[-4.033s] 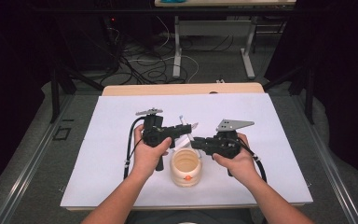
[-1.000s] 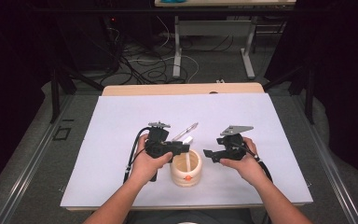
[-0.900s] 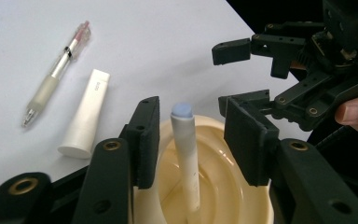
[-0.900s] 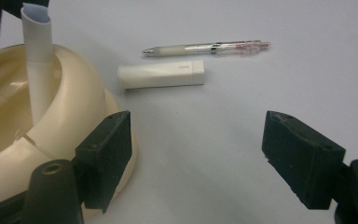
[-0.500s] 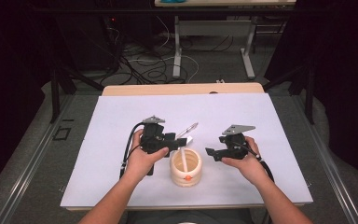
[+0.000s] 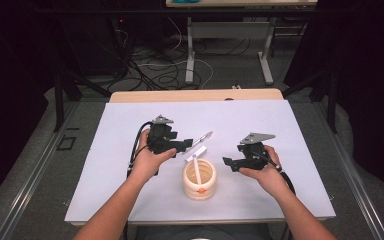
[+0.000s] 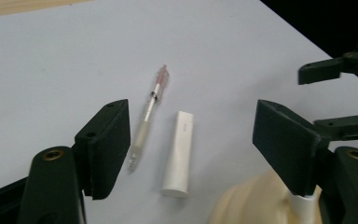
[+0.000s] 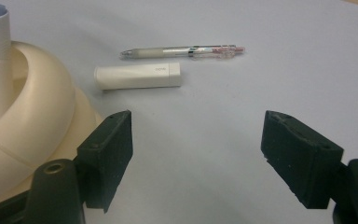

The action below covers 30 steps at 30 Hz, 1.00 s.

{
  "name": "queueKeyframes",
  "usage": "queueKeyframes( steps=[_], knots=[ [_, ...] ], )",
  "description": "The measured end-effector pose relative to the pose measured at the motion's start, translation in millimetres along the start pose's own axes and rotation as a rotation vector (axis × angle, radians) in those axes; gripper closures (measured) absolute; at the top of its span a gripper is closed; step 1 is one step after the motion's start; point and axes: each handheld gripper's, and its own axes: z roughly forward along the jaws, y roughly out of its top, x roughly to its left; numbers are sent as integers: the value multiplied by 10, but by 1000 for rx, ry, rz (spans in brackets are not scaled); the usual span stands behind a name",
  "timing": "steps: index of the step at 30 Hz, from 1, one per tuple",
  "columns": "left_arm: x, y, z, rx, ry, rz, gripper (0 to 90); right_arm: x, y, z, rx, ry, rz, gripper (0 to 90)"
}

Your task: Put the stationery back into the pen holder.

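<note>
A glossy cream plastic holder [image 8: 32, 121] with smooth ribs, a matt white plastic tube [image 8: 137, 76] and a clear, shiny plastic pen [image 8: 182, 51] lie on the matt white surface [image 6: 260, 125] with its pale wooden edge.

We've got both forearms in low, left gripper [image 6: 192, 144] jaws just opening with nothing between them, right gripper [image 6: 226, 163] gaping too.

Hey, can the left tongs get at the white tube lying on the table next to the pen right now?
Probably yes. The left tongs have just been opening, with nothing gripped. The white tube lies flat ahead of them beside the pen, with bare table between. The cream holder sits to one side, not in the way.
</note>
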Motion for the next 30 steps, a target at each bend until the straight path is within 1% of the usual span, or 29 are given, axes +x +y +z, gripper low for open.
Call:
queueKeyframes(
  steps=[1,2,3,5,7,8,9,10,11,13,15,16,20,22,24,26,30],
  knots=[
    [23,6,11,10,8,2,264,-5,-5,9,-15,-6,1,248],
    [41,7,31,8,6,-3,258,-12,-9,13,-22,-7,0,250],
    [52,11,46,16,14,-10,253,-17,-11,13,-22,-8,-1,256],
    [82,18,77,25,26,-9,248,-19,-14,11,-20,-3,8,258],
    [110,29,106,32,35,1,244,-27,-19,9,-15,-3,13,263],
    [116,34,118,38,41,3,242,-39,-23,10,-10,-5,3,263],
    [124,42,131,43,44,7,239,-37,-25,12,-13,-6,12,263],
    [133,49,143,46,50,13,238,-41,-25,8,-4,-6,13,263],
    [132,54,159,44,52,5,237,-46,-26,7,-1,-6,13,263],
    [144,74,181,52,64,15,234,-52,-29,9,-2,-7,15,263],
    [150,93,206,53,71,17,231,-57,-35,15,-9,-9,18,263],
    [150,100,223,55,68,12,229,-58,-38,18,-12,-10,18,264],
    [167,132,283,75,81,26,227,-62,-45,21,-4,-7,26,265],
    [177,149,309,87,84,35,233,-69,-49,23,-5,-10,23,264],
    [177,161,339,91,94,34,243,-72,-53,27,-9,-10,28,265],
    [179,174,371,101,91,40,244,-73,-54,28,-8,-8,32,265],
    [191,192,437,118,110,52,258,-73,-57,31,-4,-8,32,266]
  ],
)
